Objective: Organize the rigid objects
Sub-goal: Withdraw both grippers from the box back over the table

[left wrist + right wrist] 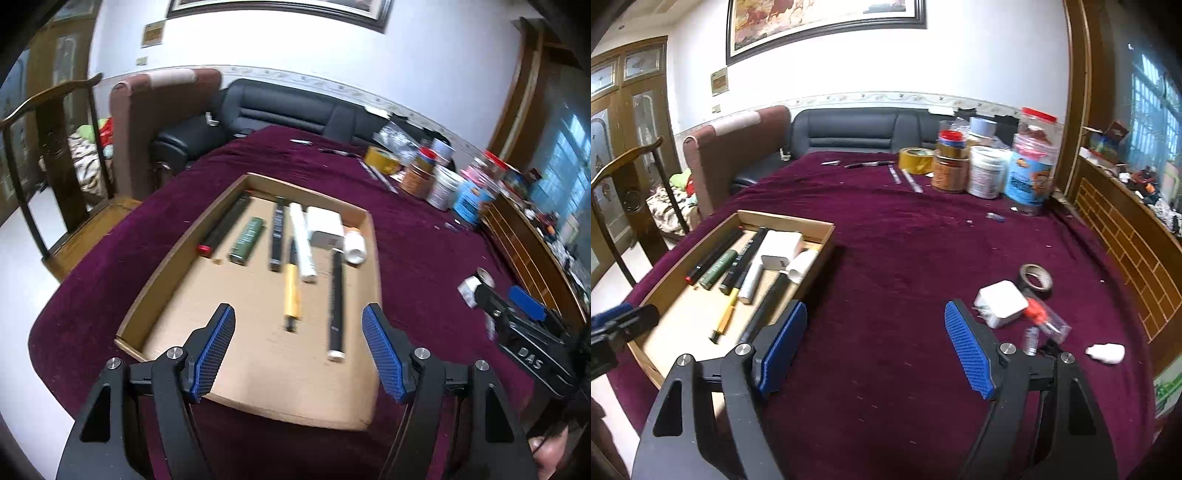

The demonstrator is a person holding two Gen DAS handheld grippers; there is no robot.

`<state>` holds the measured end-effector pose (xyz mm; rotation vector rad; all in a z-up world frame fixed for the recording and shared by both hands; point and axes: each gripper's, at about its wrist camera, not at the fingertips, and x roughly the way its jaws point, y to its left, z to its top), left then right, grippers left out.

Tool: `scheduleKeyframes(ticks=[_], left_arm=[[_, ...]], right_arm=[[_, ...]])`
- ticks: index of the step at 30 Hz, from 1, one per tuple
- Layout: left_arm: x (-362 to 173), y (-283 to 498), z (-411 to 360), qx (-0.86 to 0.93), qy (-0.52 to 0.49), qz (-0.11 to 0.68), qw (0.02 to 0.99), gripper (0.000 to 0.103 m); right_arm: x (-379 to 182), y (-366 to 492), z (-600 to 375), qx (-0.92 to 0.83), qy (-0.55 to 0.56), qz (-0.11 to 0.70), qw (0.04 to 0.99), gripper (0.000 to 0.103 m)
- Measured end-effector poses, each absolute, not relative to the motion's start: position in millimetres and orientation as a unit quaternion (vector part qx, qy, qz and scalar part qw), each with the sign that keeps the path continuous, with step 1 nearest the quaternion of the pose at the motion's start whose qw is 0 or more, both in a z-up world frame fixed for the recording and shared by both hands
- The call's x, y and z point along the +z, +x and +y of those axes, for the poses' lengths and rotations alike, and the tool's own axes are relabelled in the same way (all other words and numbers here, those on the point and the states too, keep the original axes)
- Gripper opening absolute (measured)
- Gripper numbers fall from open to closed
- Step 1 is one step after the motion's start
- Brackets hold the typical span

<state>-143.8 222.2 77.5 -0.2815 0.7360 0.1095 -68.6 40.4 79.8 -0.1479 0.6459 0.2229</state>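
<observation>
Most of the sorting looks done, by the lie of things. Your tray (pixel 140 295) already holds a row laid side by side: a black pen with a red end (pixel 225 227) along its left wall, then a green tube (pixel 246 240), a dark stick (pixel 277 236), a yellow pen (pixel 291 295), a white tube (pixel 303 243), a long black rod (pixel 337 306), with a white box (pixel 325 225) and a white roll (pixel 355 247) at the tray's far right corner.

What is left lies to the right of the tray, well apart from it, on the purple cloth (pixel 894 258): a white charger (pixel 1001 302), a tape ring (pixel 1036 280) just behind it, a red-capped clear piece (pixel 1043 317) touching or nearly touching the charger, a small clear vial (pixel 1031 338) and a white cap-like piece (pixel 1106 352). Pens and strips also lie far beyond the tray, near the jars (pixel 990 173); whether they count is unclear.

Your left gripper (pixel 298 345) hangs over the tray's near end, jaws apart, holding nothing. Your right gripper (pixel 875 349) hangs over bare cloth right of the tray, jaws apart too, empty.

Only the right view shows the leftovers clearly; the left view catches just the charger's edge behind your other tool. The left view, looking down, shows the free floor at the tray's near end.
</observation>
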Motion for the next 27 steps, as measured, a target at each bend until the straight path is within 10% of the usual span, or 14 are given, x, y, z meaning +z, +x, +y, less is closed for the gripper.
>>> scheduleKeyframes(ticks=[27], left_arm=[[67, -131, 123, -0.026, -0.072, 0.415, 0.907, 0.066]], right_arm=[[69, -59, -46, 0.053, -0.046, 0.325, 0.943, 0.081]])
